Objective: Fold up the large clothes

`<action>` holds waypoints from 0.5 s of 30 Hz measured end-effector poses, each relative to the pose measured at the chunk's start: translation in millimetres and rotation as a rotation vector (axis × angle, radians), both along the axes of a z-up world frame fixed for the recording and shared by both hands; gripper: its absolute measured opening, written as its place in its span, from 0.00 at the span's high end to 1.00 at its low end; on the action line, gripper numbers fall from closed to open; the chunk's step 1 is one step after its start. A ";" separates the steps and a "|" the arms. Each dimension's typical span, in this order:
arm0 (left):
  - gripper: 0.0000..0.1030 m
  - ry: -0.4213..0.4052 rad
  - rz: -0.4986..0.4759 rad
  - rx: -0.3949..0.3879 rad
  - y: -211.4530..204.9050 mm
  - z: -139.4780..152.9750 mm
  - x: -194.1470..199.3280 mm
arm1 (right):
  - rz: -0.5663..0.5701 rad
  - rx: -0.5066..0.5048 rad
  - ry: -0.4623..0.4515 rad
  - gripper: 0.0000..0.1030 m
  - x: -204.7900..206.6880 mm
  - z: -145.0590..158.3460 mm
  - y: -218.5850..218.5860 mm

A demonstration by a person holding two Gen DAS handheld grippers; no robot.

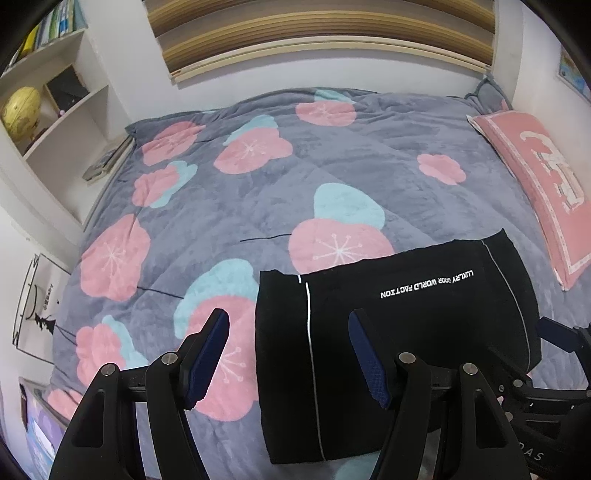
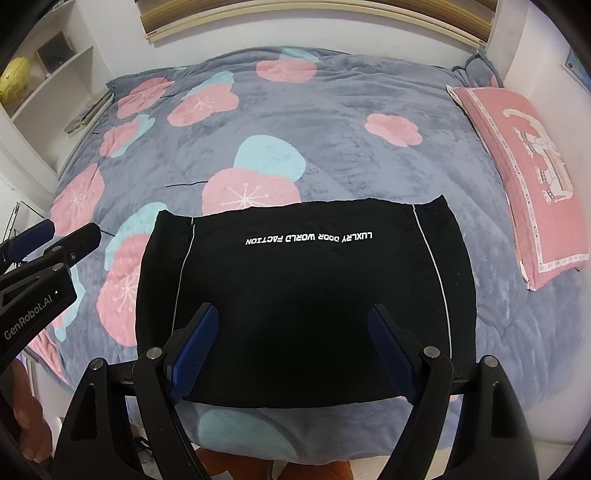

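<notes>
A black garment (image 2: 303,288) with white piping and white lettering lies folded into a flat rectangle near the front edge of the bed; it also shows in the left wrist view (image 1: 399,339). My left gripper (image 1: 288,325) is open and empty, hovering above the garment's left edge. My right gripper (image 2: 293,321) is open and empty, hovering above the garment's near half. The right gripper shows at the right edge of the left wrist view (image 1: 561,339), and the left gripper shows at the left edge of the right wrist view (image 2: 51,236).
The bed has a grey quilt (image 2: 332,110) with pink and blue flowers. A pink pillow (image 2: 528,177) lies at the right. White shelves (image 1: 55,110) with a yellow globe (image 1: 20,110) stand at the left. A wall and a wooden headboard (image 1: 317,33) lie beyond.
</notes>
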State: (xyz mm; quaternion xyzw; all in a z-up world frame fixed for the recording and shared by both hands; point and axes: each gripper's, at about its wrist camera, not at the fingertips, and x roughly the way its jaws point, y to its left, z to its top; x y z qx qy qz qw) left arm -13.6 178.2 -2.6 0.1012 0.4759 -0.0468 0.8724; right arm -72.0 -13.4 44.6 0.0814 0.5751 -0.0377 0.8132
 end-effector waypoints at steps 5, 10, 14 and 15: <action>0.34 -0.009 -0.019 -0.004 -1.9 -1.1 3.9 | -0.007 -0.010 0.000 0.18 4.1 -0.3 0.0; 0.34 -0.009 -0.041 -0.006 -7.2 -1.1 6.8 | -0.012 -0.028 0.001 0.18 6.5 -0.1 -2.0; 0.34 -0.008 -0.066 -0.002 -11.7 -1.8 7.3 | -0.023 -0.028 0.002 0.18 6.2 -0.9 -4.9; 0.34 -0.007 -0.075 -0.005 -12.8 -2.1 7.3 | -0.023 -0.031 0.002 0.18 6.1 -0.9 -5.0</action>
